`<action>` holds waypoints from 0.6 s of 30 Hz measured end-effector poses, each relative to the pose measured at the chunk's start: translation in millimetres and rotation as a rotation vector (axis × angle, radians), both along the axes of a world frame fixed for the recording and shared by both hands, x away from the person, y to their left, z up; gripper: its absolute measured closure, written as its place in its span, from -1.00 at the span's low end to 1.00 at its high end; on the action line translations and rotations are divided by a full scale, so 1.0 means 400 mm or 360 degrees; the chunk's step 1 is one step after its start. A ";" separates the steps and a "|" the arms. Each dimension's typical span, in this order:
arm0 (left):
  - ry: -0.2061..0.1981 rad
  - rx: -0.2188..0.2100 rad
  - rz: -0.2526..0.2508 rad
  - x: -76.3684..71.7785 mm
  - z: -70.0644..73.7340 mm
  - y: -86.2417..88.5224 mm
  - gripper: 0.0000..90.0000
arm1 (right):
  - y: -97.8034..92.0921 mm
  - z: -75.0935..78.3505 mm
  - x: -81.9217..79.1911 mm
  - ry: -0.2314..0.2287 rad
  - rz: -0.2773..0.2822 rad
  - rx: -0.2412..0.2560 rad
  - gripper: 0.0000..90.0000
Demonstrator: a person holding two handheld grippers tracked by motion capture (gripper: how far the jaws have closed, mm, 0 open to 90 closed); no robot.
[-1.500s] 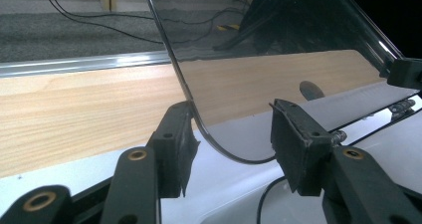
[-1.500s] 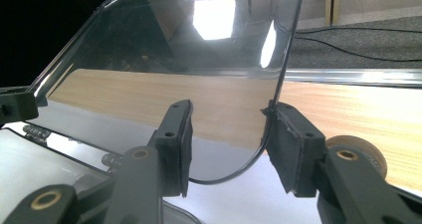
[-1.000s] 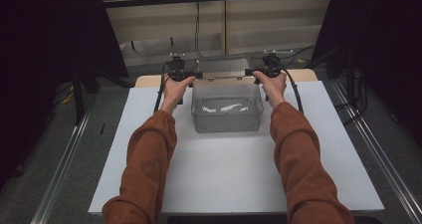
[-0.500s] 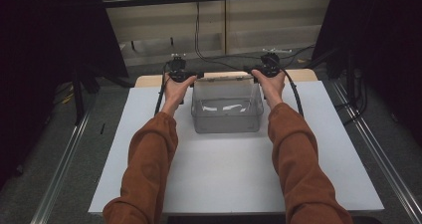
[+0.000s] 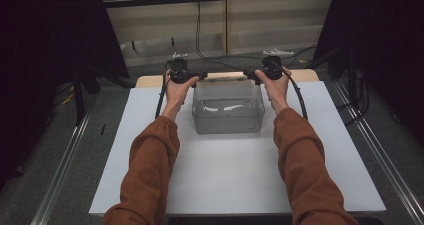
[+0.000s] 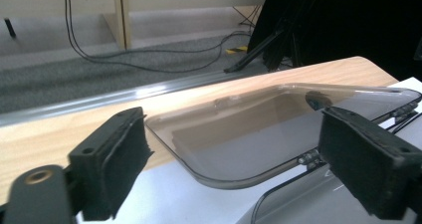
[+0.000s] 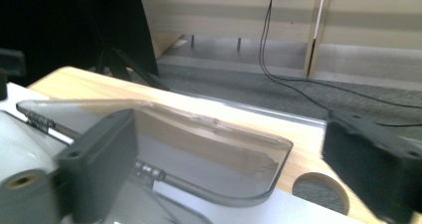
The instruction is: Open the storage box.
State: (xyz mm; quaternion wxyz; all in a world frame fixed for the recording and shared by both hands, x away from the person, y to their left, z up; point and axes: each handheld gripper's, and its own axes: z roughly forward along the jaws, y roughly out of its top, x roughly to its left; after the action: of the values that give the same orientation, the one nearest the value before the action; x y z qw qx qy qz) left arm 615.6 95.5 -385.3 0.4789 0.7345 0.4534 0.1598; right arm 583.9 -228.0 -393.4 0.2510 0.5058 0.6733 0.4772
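On the white table (image 5: 235, 180), the clear plastic box (image 5: 228, 114) sits toward the far edge, without readable writing. Its hinged lid (image 6: 259, 134) lies open behind, between the spread jaws of the left gripper (image 5: 197, 77) and right gripper (image 5: 251, 75).

The right gripper (image 7: 239, 169) has its black jaws spread wide either side of a clear plastic lid (image 7: 199, 149), which lies tilted over the wooden table edge (image 7: 149, 97).

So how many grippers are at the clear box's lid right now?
2. The left gripper is at the far left corner of the box, the right gripper at its far right corner; both have open jaws astride the swung-back lid.
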 end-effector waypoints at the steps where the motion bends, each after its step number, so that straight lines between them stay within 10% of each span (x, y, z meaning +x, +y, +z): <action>1: -0.0006 0.0002 -0.0007 -0.003 0.002 0.000 -0.80 | 0.003 0.000 -0.004 -0.0020 -0.0001 -0.0018 -0.84; 18: -0.0277 0.0000 -0.0065 -0.099 0.005 0.040 -0.91 | -0.024 -0.002 -0.097 -0.0263 -0.0028 0.0004 -0.92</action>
State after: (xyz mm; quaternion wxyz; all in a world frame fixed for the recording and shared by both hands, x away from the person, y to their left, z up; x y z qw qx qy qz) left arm 576.1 111.5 -383.3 0.5198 0.7268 0.3950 0.2133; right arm 545.2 -237.5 -394.3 0.3092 0.4710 0.6453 0.5160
